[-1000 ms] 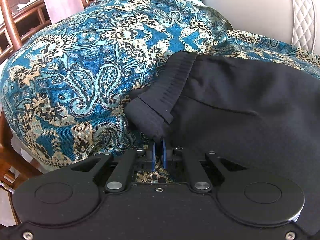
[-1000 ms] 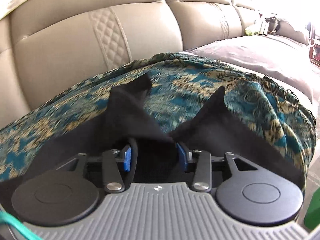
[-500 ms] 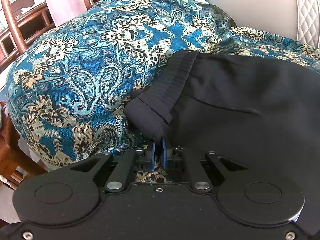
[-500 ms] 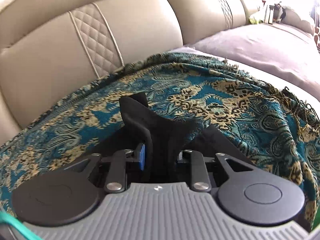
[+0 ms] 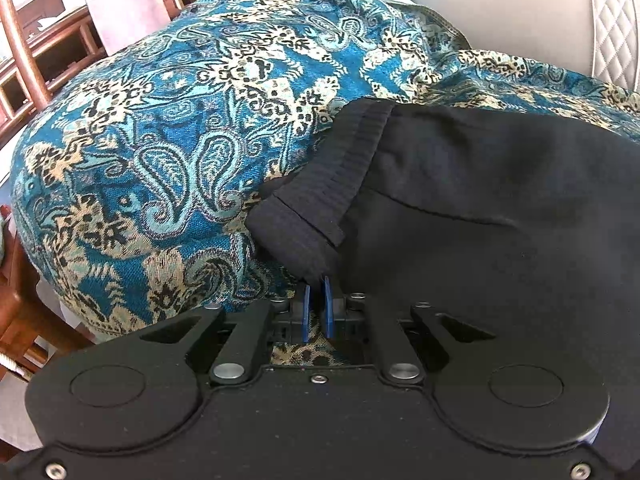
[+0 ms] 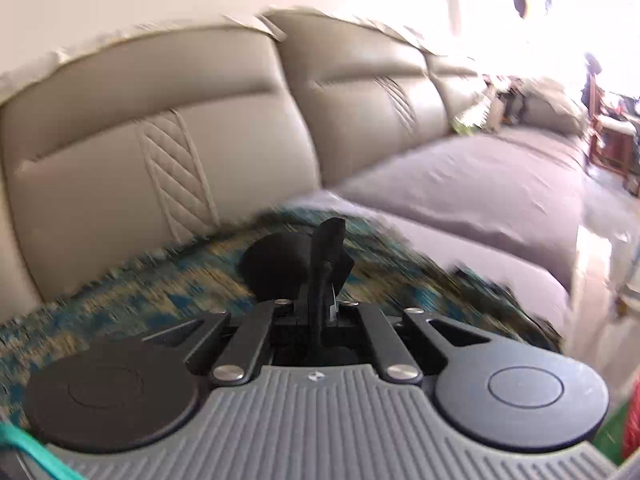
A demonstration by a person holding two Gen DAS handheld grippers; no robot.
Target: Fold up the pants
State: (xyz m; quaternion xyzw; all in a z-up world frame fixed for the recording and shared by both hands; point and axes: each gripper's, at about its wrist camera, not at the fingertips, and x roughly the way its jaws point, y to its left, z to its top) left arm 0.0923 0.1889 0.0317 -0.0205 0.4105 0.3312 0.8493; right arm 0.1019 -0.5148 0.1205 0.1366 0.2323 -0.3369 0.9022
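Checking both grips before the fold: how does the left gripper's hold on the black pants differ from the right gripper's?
The left gripper pinches the pants at a waistband corner lying low on the patterned throw; the right gripper holds a bunched end of the pants raised above the throw. The left view is sharp, the right view motion-blurred. Both are shut on black fabric.

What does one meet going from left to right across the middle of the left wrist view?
Wooden chair frame → blue paisley throw → ribbed waistband → black pants.
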